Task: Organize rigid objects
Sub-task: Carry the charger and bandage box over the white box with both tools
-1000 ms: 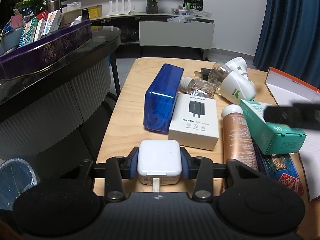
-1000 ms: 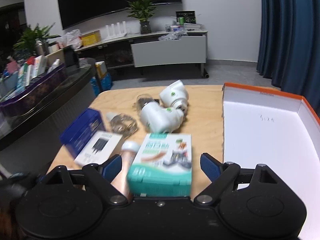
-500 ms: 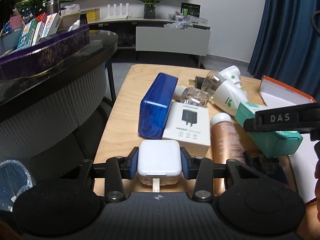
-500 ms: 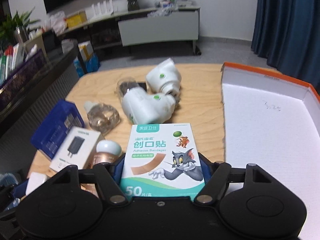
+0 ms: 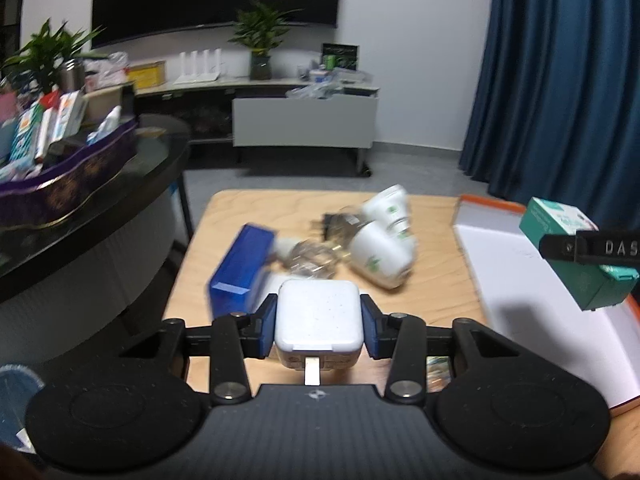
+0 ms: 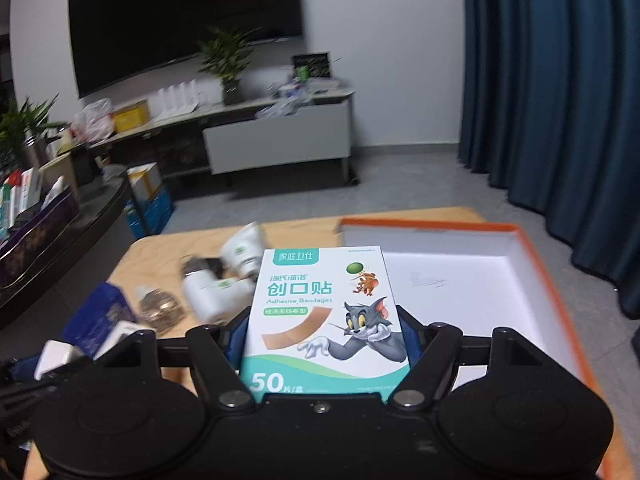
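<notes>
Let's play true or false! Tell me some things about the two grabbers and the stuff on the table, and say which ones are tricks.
1. The left gripper holds a white charger. True.
2. The right gripper holds a blue box. False: it holds a bandage box with a cat and a mouse on it.
3. The tray with the orange rim has lots of things in it. False: the part in view shows only its white floor.
4. The blue box lies on the wooden table. True.
5. The two white plug-in devices stand far apart. False: they lie close together near the table's middle.
</notes>
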`<state>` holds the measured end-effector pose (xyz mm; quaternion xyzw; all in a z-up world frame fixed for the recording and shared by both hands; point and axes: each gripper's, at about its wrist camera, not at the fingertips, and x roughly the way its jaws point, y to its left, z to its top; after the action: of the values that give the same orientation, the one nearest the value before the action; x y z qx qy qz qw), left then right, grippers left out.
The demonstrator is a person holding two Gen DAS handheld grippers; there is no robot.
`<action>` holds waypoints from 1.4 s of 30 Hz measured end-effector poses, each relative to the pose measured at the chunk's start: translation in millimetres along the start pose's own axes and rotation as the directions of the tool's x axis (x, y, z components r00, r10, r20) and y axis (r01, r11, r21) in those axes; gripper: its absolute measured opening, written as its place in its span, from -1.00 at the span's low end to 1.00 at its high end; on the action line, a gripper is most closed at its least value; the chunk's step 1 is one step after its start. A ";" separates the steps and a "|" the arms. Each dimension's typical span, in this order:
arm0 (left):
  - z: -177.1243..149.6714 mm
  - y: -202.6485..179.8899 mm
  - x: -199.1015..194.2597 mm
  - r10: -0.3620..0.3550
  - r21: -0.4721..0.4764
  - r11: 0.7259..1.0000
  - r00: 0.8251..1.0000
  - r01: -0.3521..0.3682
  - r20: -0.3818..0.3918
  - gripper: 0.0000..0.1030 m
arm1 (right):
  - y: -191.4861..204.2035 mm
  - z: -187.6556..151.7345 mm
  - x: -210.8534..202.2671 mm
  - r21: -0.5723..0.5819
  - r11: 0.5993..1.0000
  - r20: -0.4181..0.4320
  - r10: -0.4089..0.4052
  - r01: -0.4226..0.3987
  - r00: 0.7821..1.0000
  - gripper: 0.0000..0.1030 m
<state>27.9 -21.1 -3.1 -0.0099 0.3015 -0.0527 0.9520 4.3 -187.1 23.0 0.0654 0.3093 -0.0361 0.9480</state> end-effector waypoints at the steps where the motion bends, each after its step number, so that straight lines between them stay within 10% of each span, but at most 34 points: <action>1: 3.5 -5.8 -0.8 -0.011 0.004 1.000 1.000 0.011 0.005 -0.18 | -7.4 0.9 -3.4 0.013 1.000 0.004 -0.007 0.007 1.000 0.63; 24: 61.4 -135.8 28.3 -0.256 0.134 0.957 0.966 0.258 -0.033 -0.17 | -114.1 25.8 -13.9 0.115 0.985 0.034 -0.129 0.124 0.991 0.63; 42: 65.5 -160.2 56.0 -0.253 0.160 0.952 0.965 0.262 -0.071 -0.17 | -133.2 41.6 22.5 0.100 0.987 -0.011 -0.125 0.125 0.992 0.63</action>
<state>96.0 -187.2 26.5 0.0322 0.3157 -0.2018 0.9266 32.1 -325.5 29.4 0.0937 0.3127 -0.1108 0.9387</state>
